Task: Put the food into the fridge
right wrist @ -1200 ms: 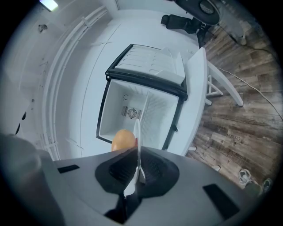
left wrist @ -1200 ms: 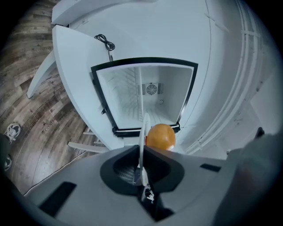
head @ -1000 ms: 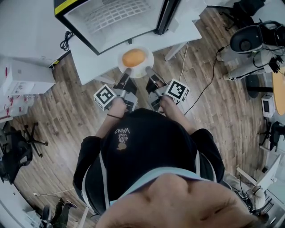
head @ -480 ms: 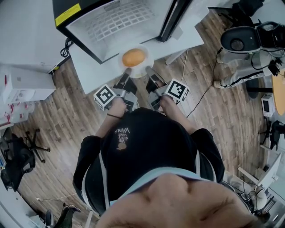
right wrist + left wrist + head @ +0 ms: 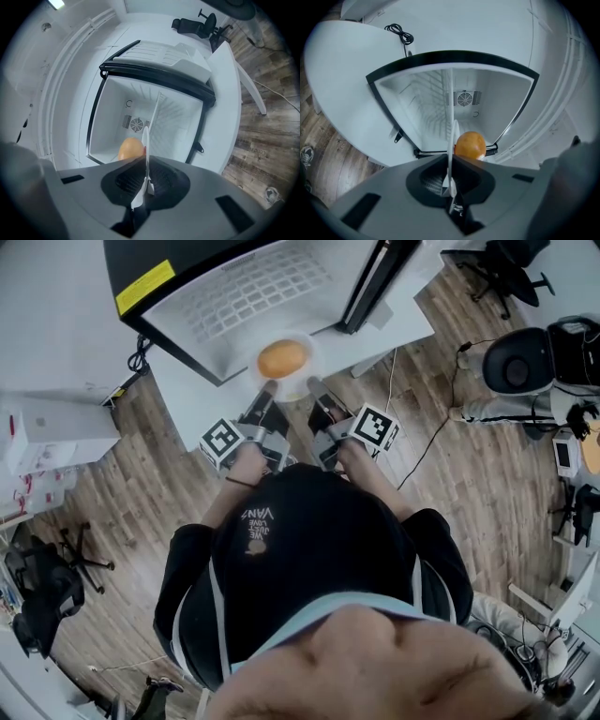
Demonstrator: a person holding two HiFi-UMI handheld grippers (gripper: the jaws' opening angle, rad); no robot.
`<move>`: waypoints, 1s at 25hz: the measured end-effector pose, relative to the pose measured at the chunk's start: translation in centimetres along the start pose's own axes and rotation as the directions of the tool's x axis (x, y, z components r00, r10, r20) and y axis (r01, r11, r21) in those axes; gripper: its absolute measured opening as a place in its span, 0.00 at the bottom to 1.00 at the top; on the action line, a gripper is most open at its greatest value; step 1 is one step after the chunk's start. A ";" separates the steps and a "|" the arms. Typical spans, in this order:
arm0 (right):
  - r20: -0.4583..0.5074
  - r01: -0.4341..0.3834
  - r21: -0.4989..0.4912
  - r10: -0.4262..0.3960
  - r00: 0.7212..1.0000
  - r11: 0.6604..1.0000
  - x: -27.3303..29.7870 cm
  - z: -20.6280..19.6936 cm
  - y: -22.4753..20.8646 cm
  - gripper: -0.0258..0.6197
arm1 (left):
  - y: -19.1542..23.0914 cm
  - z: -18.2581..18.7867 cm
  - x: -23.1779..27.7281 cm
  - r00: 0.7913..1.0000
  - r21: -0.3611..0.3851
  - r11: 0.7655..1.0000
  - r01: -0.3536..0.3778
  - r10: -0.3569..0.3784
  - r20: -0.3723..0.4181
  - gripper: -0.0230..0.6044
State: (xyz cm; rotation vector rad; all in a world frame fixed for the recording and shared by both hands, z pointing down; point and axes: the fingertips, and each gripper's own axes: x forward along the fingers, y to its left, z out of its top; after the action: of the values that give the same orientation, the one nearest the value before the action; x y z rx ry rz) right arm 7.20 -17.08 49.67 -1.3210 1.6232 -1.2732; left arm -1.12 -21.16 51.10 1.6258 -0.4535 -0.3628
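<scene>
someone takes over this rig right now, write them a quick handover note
Left gripper: shut on the left rim of the plate.
Right gripper: shut on the plate's right rim.
The orange sits on the plate, held between both grippers just in front of the open fridge, not yet inside. The fridge stands on a white table, door swung open.
Done: door open, plate lifted.
Left: carry the plate in, set it on the wire shelf, open both grippers, pull back.
</scene>
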 end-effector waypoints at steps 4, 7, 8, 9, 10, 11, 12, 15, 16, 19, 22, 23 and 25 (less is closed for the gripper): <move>0.011 -0.010 0.005 0.010 1.000 1.000 0.8 -0.1 0.3 0.08 | 0.0 0.7 0.1 1.000 0.001 1.000 0.008 -0.008 -0.009 0.09; 0.018 -0.026 0.014 0.026 0.999 1.000 1.4 -0.3 0.5 0.08 | 0.0 1.2 0.2 1.000 -0.004 1.000 0.014 -0.014 -0.012 0.09; 0.018 -0.027 0.014 0.027 0.999 1.000 1.4 -0.3 0.4 0.08 | 0.0 1.2 0.2 1.000 -0.005 1.000 0.016 -0.016 -0.012 0.09; 0.016 -0.025 0.012 0.025 1.000 1.000 1.4 -0.3 0.4 0.08 | -0.1 1.2 0.2 1.000 -0.006 1.000 0.018 -0.018 -0.011 0.09; 0.014 -0.022 0.011 0.022 1.000 1.000 1.4 -0.2 0.3 0.08 | 0.0 1.1 0.2 1.000 -0.008 1.000 0.016 -0.016 -0.010 0.09; 0.010 -0.016 0.008 0.015 1.000 1.000 1.4 -0.2 0.2 0.08 | 0.1 1.1 0.2 1.000 -0.011 1.000 0.014 -0.014 -0.008 0.09; 0.006 -0.007 0.004 0.007 1.000 1.000 1.4 -0.1 0.1 0.08 | 0.1 1.1 0.3 1.000 -0.015 1.000 0.013 -0.014 -0.005 0.09; -0.002 -0.013 0.017 0.013 1.000 1.000 1.8 0.2 0.0 0.08 | 0.0 1.4 0.7 1.000 -0.019 1.000 0.014 -0.014 0.007 0.09; -0.008 -0.015 0.010 0.015 1.000 1.000 1.9 0.4 0.1 0.08 | -0.1 1.4 0.9 1.000 -0.023 1.000 0.018 -0.018 0.011 0.09; -0.041 0.030 -0.036 -0.031 0.999 0.999 1.9 1.2 -0.7 0.08 | -0.3 1.5 1.4 0.999 -0.028 0.999 0.022 -0.021 0.032 0.09; -0.069 0.010 -0.031 -0.012 0.998 0.999 2.7 2.0 -0.5 0.08 | -0.4 1.8 2.1 0.998 -0.029 0.999 0.016 -0.014 0.062 0.09; -0.077 0.001 -0.027 -0.003 0.997 1.000 3.0 2.3 -0.3 0.08 | -0.5 1.9 2.4 0.997 -0.030 0.999 0.016 -0.013 0.071 0.09; -0.094 -0.011 -0.032 0.008 0.996 0.999 3.6 3.1 -0.1 0.08 | -0.9 2.3 3.1 0.996 -0.032 0.999 0.025 -0.022 0.091 0.09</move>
State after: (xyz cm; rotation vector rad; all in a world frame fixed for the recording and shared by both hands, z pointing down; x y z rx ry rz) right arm 9.17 -21.35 49.15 -1.2882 1.7193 -1.3263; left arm 0.56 -24.58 50.03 1.5878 -0.4947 -0.4609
